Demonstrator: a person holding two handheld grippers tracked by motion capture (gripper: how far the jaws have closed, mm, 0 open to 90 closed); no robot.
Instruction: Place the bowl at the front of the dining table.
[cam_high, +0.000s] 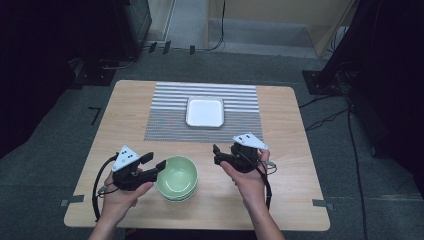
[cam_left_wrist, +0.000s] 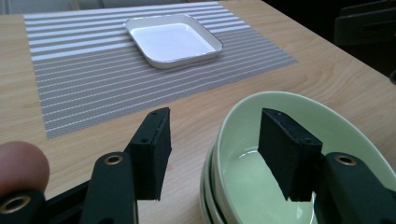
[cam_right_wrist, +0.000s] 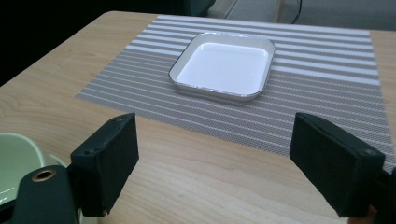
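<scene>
1. The left claw straddles the near rim of the top bowl of a green bowl stack at the worktop's front edge: one jaw outside, one inside, pads not yet pressing the wall.
2. The bowls nest closely; a shallow or slanted pinch could slip off the glazed rim, or lift two bowls and drop the lower.
3. A white square dish sits on the striped placemat beyond.
4. The right claw hovers wide open and empty, well apart from the bowls.
</scene>
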